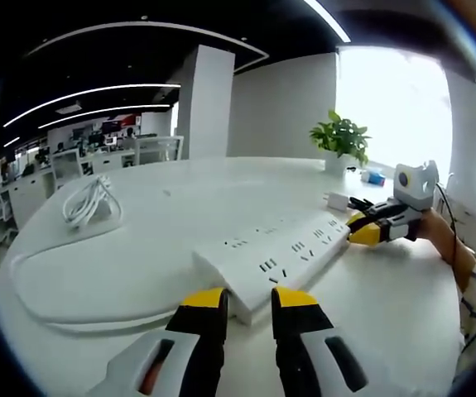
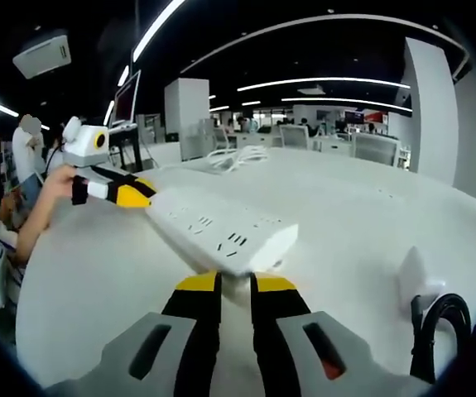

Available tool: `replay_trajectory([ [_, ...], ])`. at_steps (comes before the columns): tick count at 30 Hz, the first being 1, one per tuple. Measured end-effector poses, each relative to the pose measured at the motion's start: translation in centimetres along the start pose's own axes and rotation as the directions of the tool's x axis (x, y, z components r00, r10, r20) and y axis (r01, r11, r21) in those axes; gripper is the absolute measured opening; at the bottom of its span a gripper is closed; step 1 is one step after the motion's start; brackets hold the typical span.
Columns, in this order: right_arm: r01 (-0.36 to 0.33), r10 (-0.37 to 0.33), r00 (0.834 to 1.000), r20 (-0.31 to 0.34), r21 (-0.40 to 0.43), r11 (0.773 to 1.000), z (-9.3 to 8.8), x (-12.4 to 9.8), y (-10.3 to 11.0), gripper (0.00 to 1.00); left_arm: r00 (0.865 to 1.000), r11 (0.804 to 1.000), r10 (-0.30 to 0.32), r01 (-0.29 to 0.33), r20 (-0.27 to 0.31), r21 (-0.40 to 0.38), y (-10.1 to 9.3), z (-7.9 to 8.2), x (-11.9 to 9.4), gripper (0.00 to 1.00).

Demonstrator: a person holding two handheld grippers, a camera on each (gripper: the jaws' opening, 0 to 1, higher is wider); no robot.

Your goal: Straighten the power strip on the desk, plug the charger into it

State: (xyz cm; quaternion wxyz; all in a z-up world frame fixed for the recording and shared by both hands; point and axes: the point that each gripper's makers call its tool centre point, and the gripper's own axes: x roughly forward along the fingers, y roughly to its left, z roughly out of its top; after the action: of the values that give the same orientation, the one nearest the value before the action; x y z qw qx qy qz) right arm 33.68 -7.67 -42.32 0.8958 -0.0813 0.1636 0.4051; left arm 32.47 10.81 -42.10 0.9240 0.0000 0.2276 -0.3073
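Note:
The white power strip [image 1: 279, 252] lies slantwise on the white desk [image 1: 180, 207], sockets up. My left gripper [image 1: 248, 299] is shut on its near end, the strip's corner between the yellow tips. My right gripper [image 1: 362, 227] holds the far end. In the right gripper view the strip [image 2: 221, 227] runs away from my right gripper [image 2: 236, 284], whose jaws pinch its end, to the left gripper [image 2: 142, 197]. The white charger [image 1: 334, 200] rests just beyond the strip; in the right gripper view the charger [image 2: 411, 277] sits at the right with a black cable [image 2: 440, 331].
The strip's white cord [image 1: 55, 306] loops across the desk to a coiled bundle [image 1: 88, 203]. A potted plant [image 1: 341, 136] and a small blue object [image 1: 374, 176] stand at the desk's far edge. A person's hand [image 2: 47, 194] holds the left gripper. Office desks fill the background.

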Motion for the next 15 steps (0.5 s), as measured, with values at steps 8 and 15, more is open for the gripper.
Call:
replay_trajectory([
  [8, 0.0, 0.0, 1.0, 0.001, 0.003, 1.0, 0.0, 0.0, 0.0, 0.14, 1.0, 0.999, -0.023, 0.024, 0.015, -0.036, 0.2, 0.3, -0.2, 0.21],
  [15, 0.009, -0.009, 1.0, 0.011, -0.012, 1.0, 0.4, 0.0, -0.1, 0.15, 0.98, 0.98, -0.158, 0.171, 0.122, -0.101, -2.1, 2.2, -0.5, 0.11],
])
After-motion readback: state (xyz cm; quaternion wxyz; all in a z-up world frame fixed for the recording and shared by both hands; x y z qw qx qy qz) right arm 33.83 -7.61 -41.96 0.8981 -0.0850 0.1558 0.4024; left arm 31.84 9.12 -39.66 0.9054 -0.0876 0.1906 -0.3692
